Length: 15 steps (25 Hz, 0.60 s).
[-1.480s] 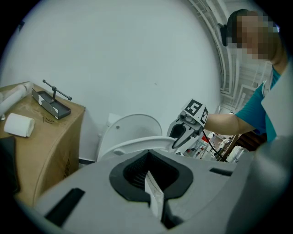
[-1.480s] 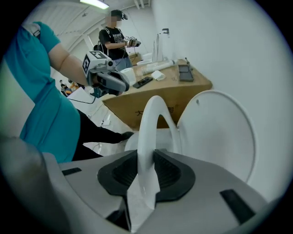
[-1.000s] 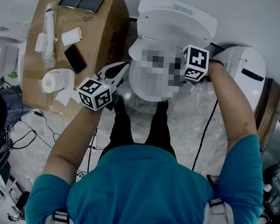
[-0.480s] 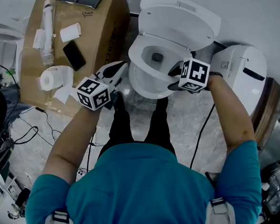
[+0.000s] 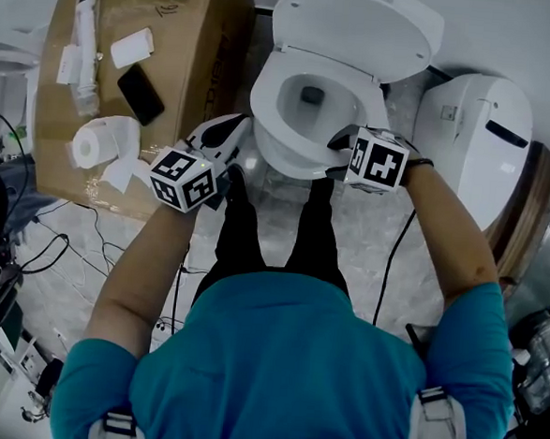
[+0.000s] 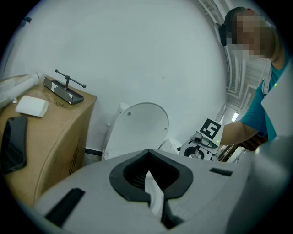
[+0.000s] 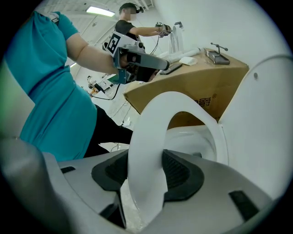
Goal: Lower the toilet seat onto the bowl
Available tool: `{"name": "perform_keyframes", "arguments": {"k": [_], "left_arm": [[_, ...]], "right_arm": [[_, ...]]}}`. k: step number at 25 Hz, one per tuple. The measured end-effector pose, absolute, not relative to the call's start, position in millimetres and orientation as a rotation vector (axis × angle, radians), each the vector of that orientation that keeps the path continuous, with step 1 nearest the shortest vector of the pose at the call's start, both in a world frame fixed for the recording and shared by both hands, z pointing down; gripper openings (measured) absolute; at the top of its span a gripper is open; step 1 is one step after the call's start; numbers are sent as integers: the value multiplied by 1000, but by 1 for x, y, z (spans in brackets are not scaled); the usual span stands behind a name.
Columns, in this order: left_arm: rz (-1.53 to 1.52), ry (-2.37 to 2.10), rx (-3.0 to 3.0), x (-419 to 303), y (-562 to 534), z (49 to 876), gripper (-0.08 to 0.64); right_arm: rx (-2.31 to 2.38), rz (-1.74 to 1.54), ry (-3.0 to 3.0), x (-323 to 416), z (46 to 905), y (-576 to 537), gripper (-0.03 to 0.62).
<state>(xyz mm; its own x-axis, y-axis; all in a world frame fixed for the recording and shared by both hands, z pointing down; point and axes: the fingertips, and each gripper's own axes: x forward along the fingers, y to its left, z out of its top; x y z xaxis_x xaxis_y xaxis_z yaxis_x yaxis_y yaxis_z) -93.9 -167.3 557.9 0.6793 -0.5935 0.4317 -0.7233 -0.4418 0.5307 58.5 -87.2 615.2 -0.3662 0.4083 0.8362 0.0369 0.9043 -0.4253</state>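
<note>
The white toilet (image 5: 289, 154) stands ahead of me with its lid (image 5: 359, 23) upright against the wall. Its ring-shaped seat (image 7: 155, 132) hangs tilted, partway down over the bowl (image 7: 192, 139). My right gripper (image 5: 344, 146) is shut on the seat's front right rim, and the ring runs between its dark pads (image 7: 181, 171). My left gripper (image 5: 226, 134) hovers at the bowl's left side, apart from it, jaws shut with only a thin white sliver showing between them (image 6: 153, 201). The left gripper view shows the raised lid (image 6: 137, 130) and the right gripper (image 6: 201, 139).
A cardboard box (image 5: 186, 76) stands left of the toilet with a phone (image 5: 140, 95), a paper roll (image 5: 97, 145) and small white items on it. A white appliance (image 5: 478, 134) sits to the right. Cables (image 5: 66, 246) lie on the floor. Another person (image 7: 132, 20) stands far off.
The right gripper has come down and toward me with the seat in it, swinging the seat away from the lid toward the bowl. The left gripper has sunk a little.
</note>
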Motion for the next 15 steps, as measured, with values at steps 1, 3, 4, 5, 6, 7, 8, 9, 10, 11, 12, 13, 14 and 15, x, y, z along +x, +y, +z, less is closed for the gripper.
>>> {"name": "perform_keyframes", "arguments": {"k": [1, 3, 4, 5, 6, 7, 8, 9, 10, 11, 12, 13, 14, 15], "left_arm": [[235, -1006, 2176, -94, -165, 560, 2], [231, -1006, 2165, -94, -162, 565, 2], [229, -1007, 2160, -94, -160, 567, 2], [229, -1007, 2158, -94, -158, 569, 2], [230, -1007, 2156, -94, -157, 571, 2], [232, -1007, 2156, -94, -155, 573, 2], [234, -1006, 2155, -95, -153, 575, 2], [236, -1006, 2153, -95, -152, 577, 2], [238, -1006, 2151, -96, -150, 579, 2], [241, -1005, 2149, -96, -148, 580, 2], [244, -1004, 2147, -96, -146, 582, 2], [246, -1003, 2146, -97, -144, 583, 2], [249, -1002, 2144, -97, -143, 584, 2], [251, -1001, 2143, -97, -142, 585, 2]], "right_arm": [[-322, 397, -1918, 58, 618, -84, 210], [-318, 384, -1920, 57, 623, -78, 212], [-317, 375, -1922, 57, 625, -76, 213], [-317, 366, -1925, 56, 628, -73, 213], [-317, 358, -1926, 55, 631, -70, 215], [-316, 351, -1925, 54, 634, -67, 216], [-313, 344, -1921, 54, 638, -64, 216], [-310, 337, -1916, 53, 642, -60, 218], [-307, 329, -1910, 53, 647, -57, 219], [-303, 320, -1905, 53, 651, -53, 219], [-299, 312, -1901, 52, 655, -49, 220], [-294, 305, -1897, 52, 658, -46, 221], [-289, 299, -1895, 51, 662, -43, 221], [-284, 293, -1894, 51, 666, -40, 222]]}}
